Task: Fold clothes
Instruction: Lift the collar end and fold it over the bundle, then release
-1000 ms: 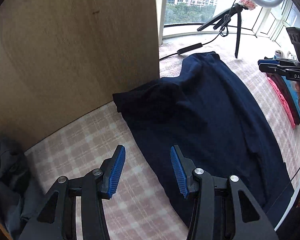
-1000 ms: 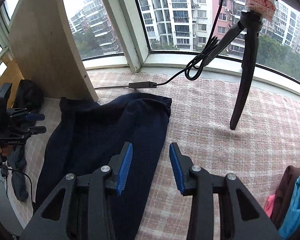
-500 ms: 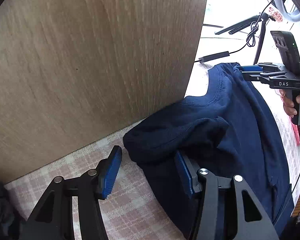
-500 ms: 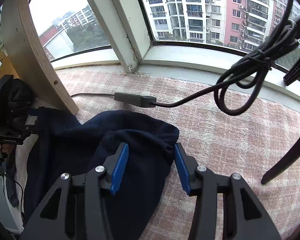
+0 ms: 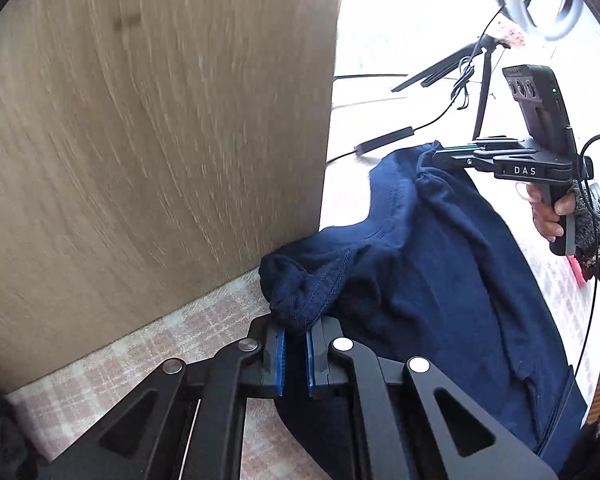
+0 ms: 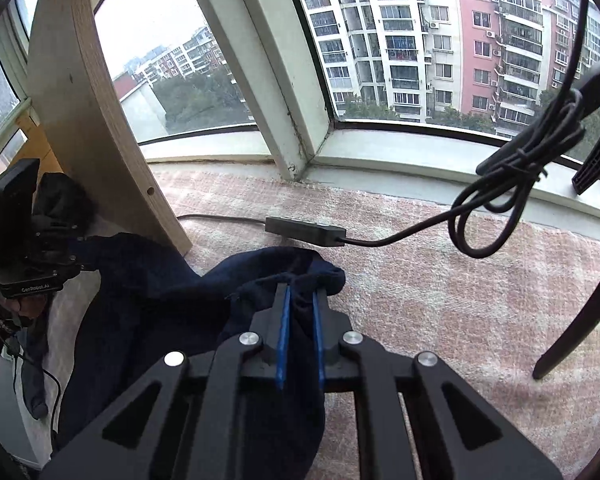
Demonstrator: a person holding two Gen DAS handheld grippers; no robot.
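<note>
Navy sweater [image 5: 440,280] lies on checked pink blanket [image 5: 140,356], by wooden panel [image 5: 160,140] at 10 o'clock. Left hand-held gripper [image 5: 295,354], right hand-held gripper [image 6: 301,334] just closed, each clenching bunched shoulder. Both corners held; lift and fold likely next.

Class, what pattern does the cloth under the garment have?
A faded pink-and-white plaid on the cloth, clearest in the left wrist view beside the navy garment.

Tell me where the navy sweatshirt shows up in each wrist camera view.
Left wrist view: navy sweatshirt fills the lower right, its near corner pinched in the left gripper.
Right wrist view: it lies lower left, one corner pinched in the right gripper.
Shared landmark: the wooden panel beside it.
</note>
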